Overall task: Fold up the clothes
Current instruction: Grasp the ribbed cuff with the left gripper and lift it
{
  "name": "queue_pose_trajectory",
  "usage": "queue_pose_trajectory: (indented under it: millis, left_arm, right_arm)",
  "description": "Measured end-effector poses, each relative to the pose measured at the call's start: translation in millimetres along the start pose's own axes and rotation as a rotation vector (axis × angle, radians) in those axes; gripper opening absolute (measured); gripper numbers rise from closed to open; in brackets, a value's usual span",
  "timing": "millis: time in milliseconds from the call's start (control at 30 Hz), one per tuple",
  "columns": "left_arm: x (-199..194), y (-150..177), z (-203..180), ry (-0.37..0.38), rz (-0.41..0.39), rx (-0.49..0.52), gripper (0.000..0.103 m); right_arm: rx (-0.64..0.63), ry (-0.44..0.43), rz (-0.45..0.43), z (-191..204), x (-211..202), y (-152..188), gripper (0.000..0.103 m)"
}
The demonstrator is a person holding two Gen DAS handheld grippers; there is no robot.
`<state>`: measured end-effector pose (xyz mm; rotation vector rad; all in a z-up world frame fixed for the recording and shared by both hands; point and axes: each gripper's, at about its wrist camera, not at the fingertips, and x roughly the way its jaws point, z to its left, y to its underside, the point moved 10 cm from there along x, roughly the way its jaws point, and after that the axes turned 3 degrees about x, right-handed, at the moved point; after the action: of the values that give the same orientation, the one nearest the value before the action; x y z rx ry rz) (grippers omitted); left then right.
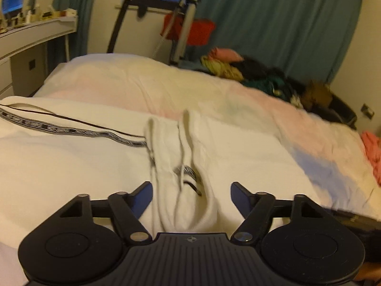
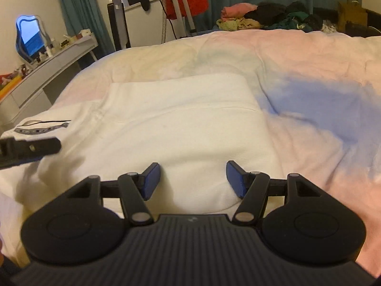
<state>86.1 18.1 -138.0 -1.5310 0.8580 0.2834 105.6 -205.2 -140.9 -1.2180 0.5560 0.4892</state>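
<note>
A white garment point(image 1: 71, 166) with a black-and-grey patterned band point(image 1: 71, 128) lies spread on the bed. A bunched ridge of its fabric point(image 1: 181, 174) rises between the jaws of my left gripper point(image 1: 191, 195), which is open around it. In the right wrist view the same white garment point(image 2: 181, 124) lies flat, its band point(image 2: 42, 126) at the left. My right gripper point(image 2: 193, 178) is open just above the near edge of the garment. The left gripper's finger point(image 2: 31, 149) shows at the left edge.
The bed has a pale pink-white duvet point(image 2: 297, 66). A pile of mixed clothes point(image 2: 262, 16) lies at the far side, also in the left wrist view point(image 1: 257, 76). A pink cloth point(image 1: 371, 152) lies at the right. A grey dresser point(image 2: 47, 71) stands left. A tripod point(image 2: 176, 2) stands behind.
</note>
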Motion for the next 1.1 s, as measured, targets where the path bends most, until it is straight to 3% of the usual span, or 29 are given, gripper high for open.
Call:
queue_pose_trajectory:
  millis: [100, 200, 300, 400, 600, 733, 867, 900, 933, 1067, 1100]
  left_arm:
    - [3, 5, -14, -0.001, -0.009, 0.1, 0.054]
    - [6, 11, -25, -0.009, -0.004, 0.169, 0.051]
    - [15, 18, -18, -0.058, 0.041, 0.178, 0.031]
    - [12, 17, -11, -0.034, 0.058, 0.111, 0.007]
    - [-18, 13, 0, 0.187, 0.101, -0.227, 0.005]
    - [-21, 30, 27, 0.172, 0.126, -0.382, 0.011]
    - [-33, 35, 54, 0.215, 0.164, -0.517, 0.037]
    - [-40, 33, 64, 0.216, 0.165, -0.547, 0.049]
    - [-48, 32, 76, 0.209, 0.162, -0.577, 0.055]
    - [-90, 15, 146, 0.079, 0.074, -0.66, 0.068]
    - [-101, 12, 167, 0.019, 0.04, -0.663, 0.077]
  right_arm:
    - [-0.015, 0.009, -0.011, 0, 4, -7, 0.066]
    - [-0.016, 0.006, -0.014, -4, 18, -13, 0.066]
    - [-0.006, 0.002, -0.014, -6, 26, -18, 0.066]
    - [0.014, 0.001, -0.019, -8, 25, -19, 0.064]
    - [0.045, 0.003, -0.094, -11, 9, -32, 0.065]
    - [0.115, -0.028, -0.049, -18, 19, -27, 0.066]
    - [0.091, -0.016, -0.036, -17, 23, -24, 0.066]
    - [0.085, -0.014, -0.034, -16, 22, -24, 0.066]
    - [0.083, -0.014, -0.031, -16, 22, -24, 0.066]
    - [0.103, -0.017, -0.027, -16, 23, -25, 0.066]
    - [0.111, -0.017, -0.025, -17, 23, -25, 0.066]
